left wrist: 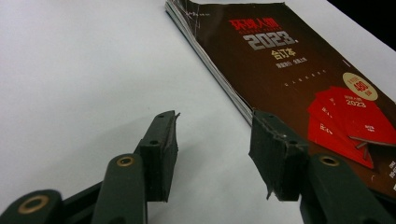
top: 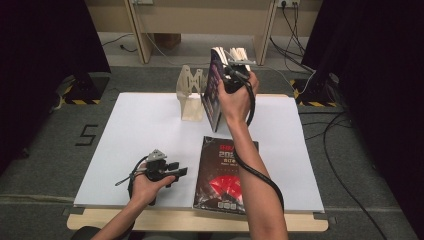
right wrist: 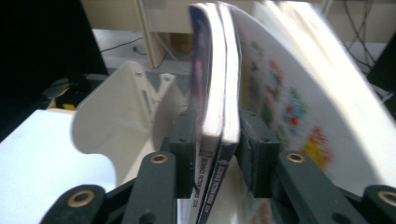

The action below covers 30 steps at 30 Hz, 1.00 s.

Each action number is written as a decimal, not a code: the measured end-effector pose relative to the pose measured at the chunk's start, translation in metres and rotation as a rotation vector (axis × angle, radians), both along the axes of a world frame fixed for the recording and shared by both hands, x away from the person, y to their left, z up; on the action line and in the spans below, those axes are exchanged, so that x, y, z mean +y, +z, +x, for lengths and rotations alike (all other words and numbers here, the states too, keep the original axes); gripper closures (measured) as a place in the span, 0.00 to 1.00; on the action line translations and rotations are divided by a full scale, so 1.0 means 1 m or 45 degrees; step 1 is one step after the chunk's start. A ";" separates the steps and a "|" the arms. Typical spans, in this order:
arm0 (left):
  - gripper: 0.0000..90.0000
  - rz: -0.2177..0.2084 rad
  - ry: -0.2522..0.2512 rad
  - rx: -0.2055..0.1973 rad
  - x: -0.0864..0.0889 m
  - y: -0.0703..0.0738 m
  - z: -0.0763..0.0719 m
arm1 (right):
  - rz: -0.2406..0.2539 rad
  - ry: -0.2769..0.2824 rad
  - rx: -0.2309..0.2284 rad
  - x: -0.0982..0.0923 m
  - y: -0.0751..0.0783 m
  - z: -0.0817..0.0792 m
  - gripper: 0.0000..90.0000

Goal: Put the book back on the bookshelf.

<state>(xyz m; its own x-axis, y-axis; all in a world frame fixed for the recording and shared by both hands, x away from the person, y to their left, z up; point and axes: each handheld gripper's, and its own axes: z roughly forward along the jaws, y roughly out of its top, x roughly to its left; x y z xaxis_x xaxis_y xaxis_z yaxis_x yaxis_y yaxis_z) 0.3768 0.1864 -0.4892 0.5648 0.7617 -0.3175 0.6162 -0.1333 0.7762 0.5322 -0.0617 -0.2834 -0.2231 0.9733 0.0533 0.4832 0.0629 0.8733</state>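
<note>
right tongs (right wrist: 215, 154) clench two upright magazines (right wrist: 212, 93) above the desk (top: 130, 135), just beside the white rack (top: 191, 95); left tongs (left wrist: 212, 158) rest released near the dark magazine (left wrist: 289, 70).

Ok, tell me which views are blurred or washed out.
Right gripper view: the fanned white pages are motion-blurred and overexposed, while the black jaws stay sharp. Left gripper view: the dark-covered magazine is crisp, its far edge softer. High view: evenly lit white table, dark curtained sides.
</note>
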 end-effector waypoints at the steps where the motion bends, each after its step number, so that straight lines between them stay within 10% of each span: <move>1: 0.56 0.000 -0.004 0.003 0.000 0.000 0.000 | -0.003 0.011 0.004 0.003 0.001 0.001 0.78; 30: 0.56 -0.002 -0.009 0.006 -0.002 -0.001 0.000 | -0.007 -0.036 0.286 0.024 0.001 0.045 0.82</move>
<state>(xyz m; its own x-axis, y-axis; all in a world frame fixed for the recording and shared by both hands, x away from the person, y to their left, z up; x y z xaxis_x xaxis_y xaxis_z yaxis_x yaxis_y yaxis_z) 0.3768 0.1843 -0.4900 0.5687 0.7570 -0.3218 0.6191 -0.1364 0.7734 0.5771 -0.0380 -0.2824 -0.1789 0.9795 0.0929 0.6673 0.0514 0.7431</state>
